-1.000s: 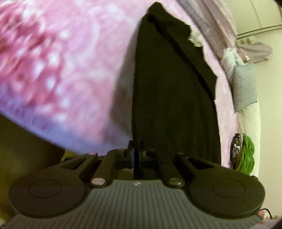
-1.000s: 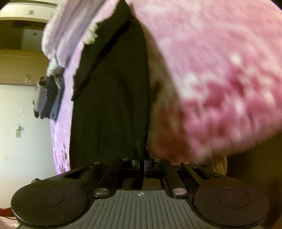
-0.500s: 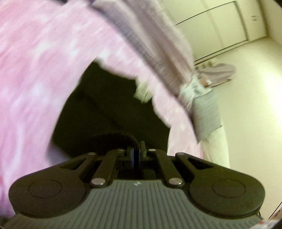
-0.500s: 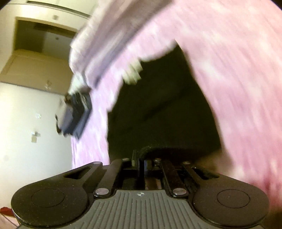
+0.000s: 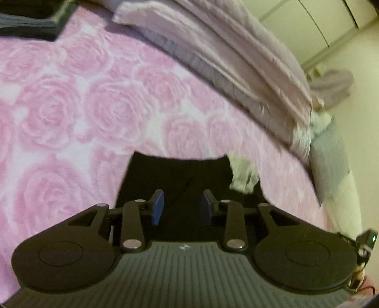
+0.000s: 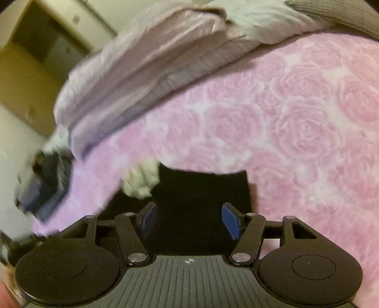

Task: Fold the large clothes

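A black garment [image 5: 180, 173] lies folded on a pink rose-patterned bedspread [image 5: 71, 113]. A pale pocket lining or tag [image 5: 242, 175] sticks out at its far right corner in the left wrist view. My left gripper [image 5: 182, 207] hovers open right over the near part of the cloth, blue pads [image 5: 158, 208] apart, holding nothing. In the right wrist view the same black garment [image 6: 201, 189] sits below my right gripper [image 6: 189, 219], which is also open and empty, with the pale lining [image 6: 142, 180] at its far left corner.
A lilac quilt [image 5: 225, 54] is heaped along the far side of the bed, also visible as the quilt [image 6: 132, 71]. A dark folded stack [image 5: 30, 21] lies at the far left. A grey pillow [image 5: 329, 161] lies by the bed's right edge, a dark blue item [image 6: 42, 187] by its left edge.
Both grippers carried the near end of the black garment forward over its far part, then opened and let it go. The garment now lies shorter, doubled over.
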